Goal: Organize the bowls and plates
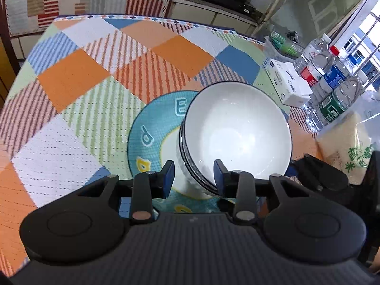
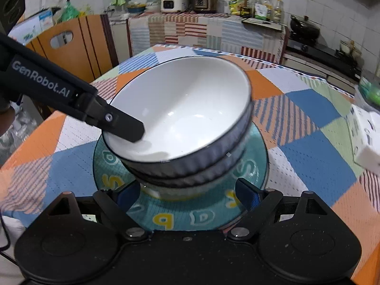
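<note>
My left hand-held gripper (image 1: pixel 194 178) straddles the near rim of the top bowl (image 1: pixel 237 130), jaws narrow, one finger (image 2: pixel 123 124) inside it; I cannot tell if the pads press. My right hand-held gripper (image 2: pixel 187 194) stands wide and empty. The stacked bowls sit on the teal lettered plate (image 2: pixel 201 216), on the counter's patchwork cloth (image 1: pixel 78 76). Beyond stand water bottles (image 1: pixel 330 76).

- Left view: daylight from window (image 1: pixel 365 45) upper right, blown out; glare inside white bowl (image 1: pixel 237 130).
- Right view dimmer; bowl side motion-blurred.
- Both: strong fisheye bending at edges.
</note>
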`<state>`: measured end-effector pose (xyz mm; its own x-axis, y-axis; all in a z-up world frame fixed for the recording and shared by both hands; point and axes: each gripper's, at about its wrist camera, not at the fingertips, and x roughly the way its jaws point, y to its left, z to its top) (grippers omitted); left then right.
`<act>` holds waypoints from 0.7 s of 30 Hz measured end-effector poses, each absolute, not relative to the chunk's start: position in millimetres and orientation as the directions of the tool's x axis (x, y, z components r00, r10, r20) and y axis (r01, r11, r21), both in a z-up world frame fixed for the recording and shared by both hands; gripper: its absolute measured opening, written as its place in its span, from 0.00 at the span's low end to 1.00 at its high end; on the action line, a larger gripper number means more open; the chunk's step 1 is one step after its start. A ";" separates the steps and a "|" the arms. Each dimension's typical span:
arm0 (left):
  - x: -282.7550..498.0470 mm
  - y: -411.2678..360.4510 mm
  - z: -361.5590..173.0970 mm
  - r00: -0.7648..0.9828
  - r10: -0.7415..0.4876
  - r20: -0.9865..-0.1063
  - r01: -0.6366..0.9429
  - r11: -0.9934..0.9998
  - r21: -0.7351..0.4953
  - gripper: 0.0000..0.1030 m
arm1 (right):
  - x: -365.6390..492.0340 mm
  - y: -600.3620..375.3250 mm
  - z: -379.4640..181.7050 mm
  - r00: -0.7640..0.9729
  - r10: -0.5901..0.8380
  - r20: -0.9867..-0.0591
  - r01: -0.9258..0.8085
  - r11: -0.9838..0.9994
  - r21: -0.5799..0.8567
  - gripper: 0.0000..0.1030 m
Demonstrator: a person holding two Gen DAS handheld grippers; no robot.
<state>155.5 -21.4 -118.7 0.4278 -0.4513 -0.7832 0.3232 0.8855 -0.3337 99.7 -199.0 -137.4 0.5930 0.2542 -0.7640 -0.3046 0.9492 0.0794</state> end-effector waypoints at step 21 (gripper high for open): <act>60.6 -9.5 -29.3 0.569 -0.287 -0.771 0.274 0.950 -0.151 0.41 | 47.2 -229.1 -42.2 0.697 0.232 -0.679 -0.267 0.962 0.054 0.88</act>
